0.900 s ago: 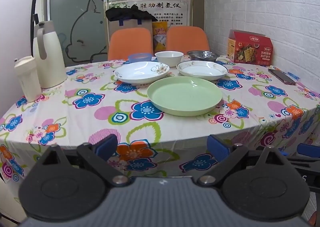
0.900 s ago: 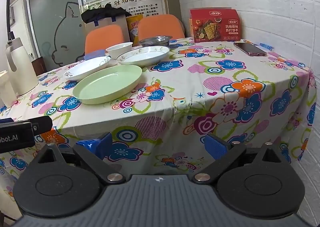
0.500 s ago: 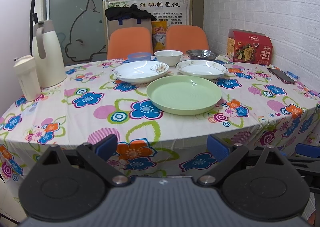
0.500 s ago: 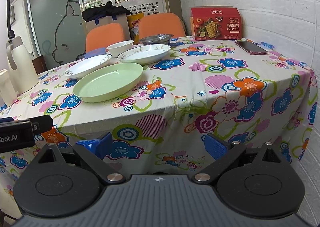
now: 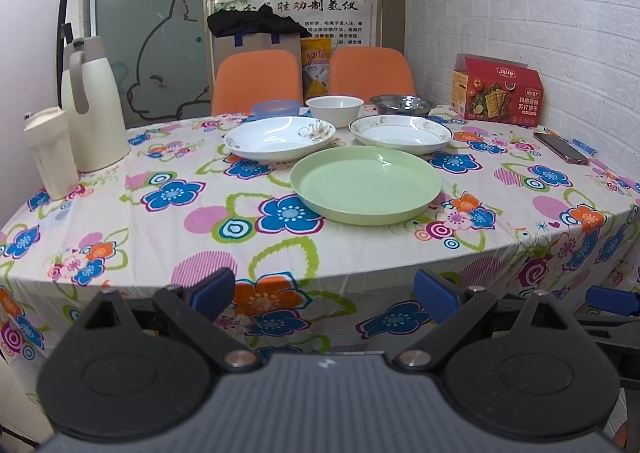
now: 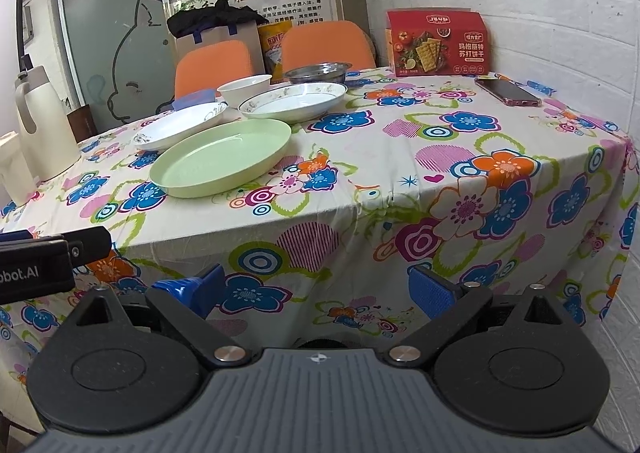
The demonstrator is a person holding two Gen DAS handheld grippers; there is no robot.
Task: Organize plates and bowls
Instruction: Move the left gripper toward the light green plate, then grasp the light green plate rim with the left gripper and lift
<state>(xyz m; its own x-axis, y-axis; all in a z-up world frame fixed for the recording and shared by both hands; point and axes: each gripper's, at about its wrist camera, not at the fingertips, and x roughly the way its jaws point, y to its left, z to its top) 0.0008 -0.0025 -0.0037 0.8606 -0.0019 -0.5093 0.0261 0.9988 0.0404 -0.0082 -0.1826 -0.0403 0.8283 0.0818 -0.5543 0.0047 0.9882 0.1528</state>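
With both the left tongs (image 5: 324,293) and right tongs (image 6: 316,289) apart and empty, no stacking had begun: green plate (image 5: 366,183) lay mid-worktop, white plates (image 5: 280,137) and bowls (image 5: 335,109) unsorted at 12 o'clock.

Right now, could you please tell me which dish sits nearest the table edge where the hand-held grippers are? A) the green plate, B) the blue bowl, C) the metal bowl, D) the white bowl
A: the green plate lies closest to the near edge, with the two white plates behind it and the white bowl, metal bowl and blue bowl along the far side.
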